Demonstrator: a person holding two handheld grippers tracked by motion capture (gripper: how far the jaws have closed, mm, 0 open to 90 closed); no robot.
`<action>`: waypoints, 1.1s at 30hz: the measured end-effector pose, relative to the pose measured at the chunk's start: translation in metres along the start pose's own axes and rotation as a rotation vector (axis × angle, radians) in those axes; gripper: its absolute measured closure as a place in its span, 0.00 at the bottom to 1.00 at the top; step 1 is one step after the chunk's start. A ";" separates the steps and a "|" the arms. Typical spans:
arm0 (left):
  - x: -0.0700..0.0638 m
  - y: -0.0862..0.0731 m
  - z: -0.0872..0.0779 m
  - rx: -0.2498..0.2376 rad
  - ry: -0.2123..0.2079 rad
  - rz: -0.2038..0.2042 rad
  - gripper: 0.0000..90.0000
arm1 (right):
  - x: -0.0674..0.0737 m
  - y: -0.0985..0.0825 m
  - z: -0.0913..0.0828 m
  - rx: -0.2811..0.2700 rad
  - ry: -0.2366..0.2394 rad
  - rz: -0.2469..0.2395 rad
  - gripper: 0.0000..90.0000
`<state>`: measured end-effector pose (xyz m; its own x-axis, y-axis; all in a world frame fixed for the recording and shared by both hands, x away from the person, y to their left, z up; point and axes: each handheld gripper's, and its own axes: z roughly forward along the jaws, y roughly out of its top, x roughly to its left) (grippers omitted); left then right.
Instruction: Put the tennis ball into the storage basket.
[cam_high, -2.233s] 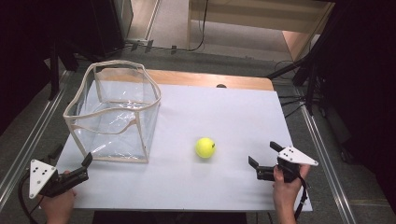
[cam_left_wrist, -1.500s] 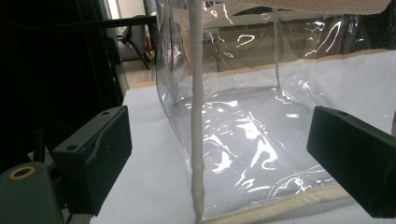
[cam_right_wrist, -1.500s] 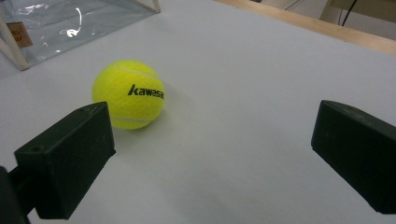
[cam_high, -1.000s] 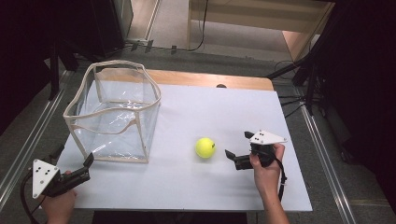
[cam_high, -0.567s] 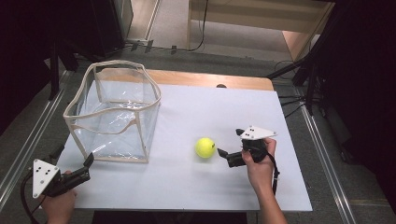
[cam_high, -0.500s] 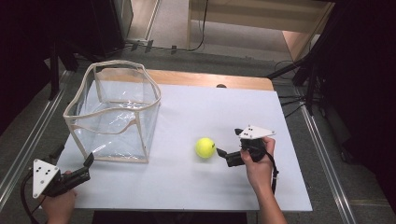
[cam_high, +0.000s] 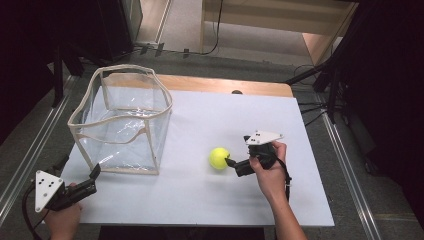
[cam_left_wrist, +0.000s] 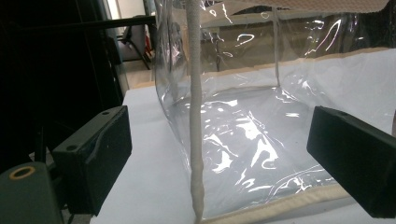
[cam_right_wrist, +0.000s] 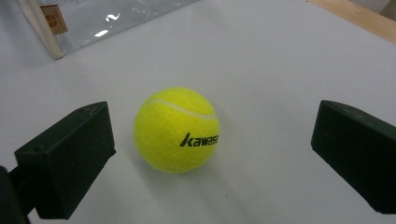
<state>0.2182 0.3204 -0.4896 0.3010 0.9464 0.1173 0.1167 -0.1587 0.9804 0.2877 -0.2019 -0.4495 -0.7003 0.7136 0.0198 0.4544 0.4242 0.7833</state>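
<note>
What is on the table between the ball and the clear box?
Nothing: between the ball and the clear box the high view shows bare white table; the right gripper view shows the same.

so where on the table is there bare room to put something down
The widest bare patch of the white table lies behind the tennis ball, between the clear bag and the right edge. The near strip between the left gripper and the right forearm is also bare. It is crowded around the ball, where the open right gripper closes in.
</note>
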 end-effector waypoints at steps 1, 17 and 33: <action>0.000 0.000 0.000 0.001 0.000 0.000 0.08 | 0.000 0.000 0.000 0.000 0.000 0.000 0.00; 0.000 0.000 0.000 0.001 -0.001 -0.002 0.08 | 0.005 0.014 0.016 0.073 0.039 -0.037 0.00; 0.001 0.000 0.000 0.001 -0.001 -0.001 0.08 | 0.008 0.023 0.033 0.189 0.086 -0.050 0.10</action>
<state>0.2183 0.3209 -0.4894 0.3017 0.9463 0.1161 0.1176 -0.1578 0.9804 0.3107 -0.1681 -0.4524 -0.7656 0.6418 0.0430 0.5071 0.5611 0.6542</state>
